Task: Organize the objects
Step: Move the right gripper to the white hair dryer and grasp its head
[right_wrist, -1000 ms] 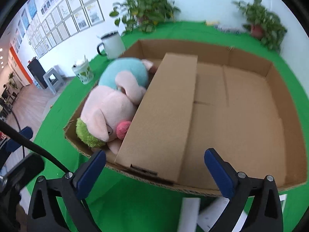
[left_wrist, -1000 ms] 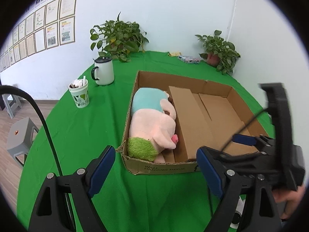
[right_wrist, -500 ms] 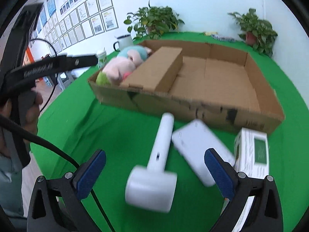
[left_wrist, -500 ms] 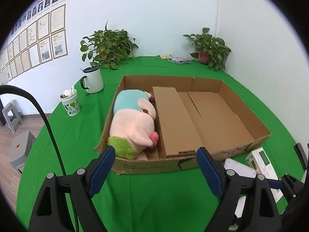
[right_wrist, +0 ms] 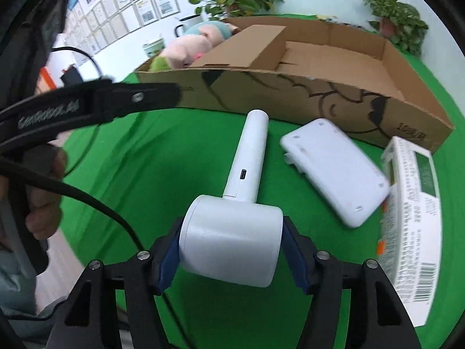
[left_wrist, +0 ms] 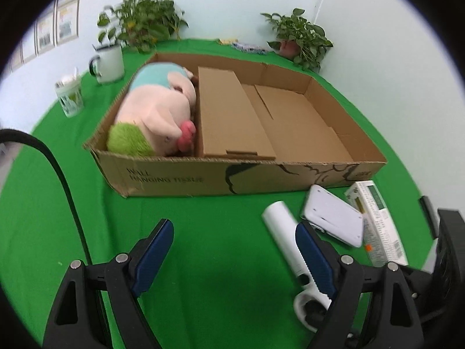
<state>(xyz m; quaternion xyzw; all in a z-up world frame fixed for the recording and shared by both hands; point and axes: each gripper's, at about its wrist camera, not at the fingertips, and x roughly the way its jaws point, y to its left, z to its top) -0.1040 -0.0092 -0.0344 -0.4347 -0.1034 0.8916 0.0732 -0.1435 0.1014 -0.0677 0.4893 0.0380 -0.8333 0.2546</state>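
Observation:
A white hammer-shaped device (right_wrist: 232,244) lies on the green cloth in front of the cardboard box (right_wrist: 290,93). My right gripper (right_wrist: 231,247) is closing on it, and its blue pads touch both sides of the round head. The handle (left_wrist: 283,232) points toward the box. My left gripper (left_wrist: 234,232) hovers open over bare cloth just left of that handle, with nothing between its fingers. Inside the box (left_wrist: 180,174), a pink plush pig (left_wrist: 157,110) fills the left compartment. A flat white device (right_wrist: 334,171) and a white-green carton (right_wrist: 412,218) lie to the right.
A white mug (left_wrist: 109,62), a paper cup (left_wrist: 69,96) and two potted plants (left_wrist: 145,26) (left_wrist: 299,37) stand at the back. A black cable (left_wrist: 58,174) runs on the left. A person's hand (right_wrist: 43,203) holds the left tool at the left edge.
The right gripper drew back from over the box, came down on the white device and closed round its head. The left gripper sank toward the cloth in front of the box.

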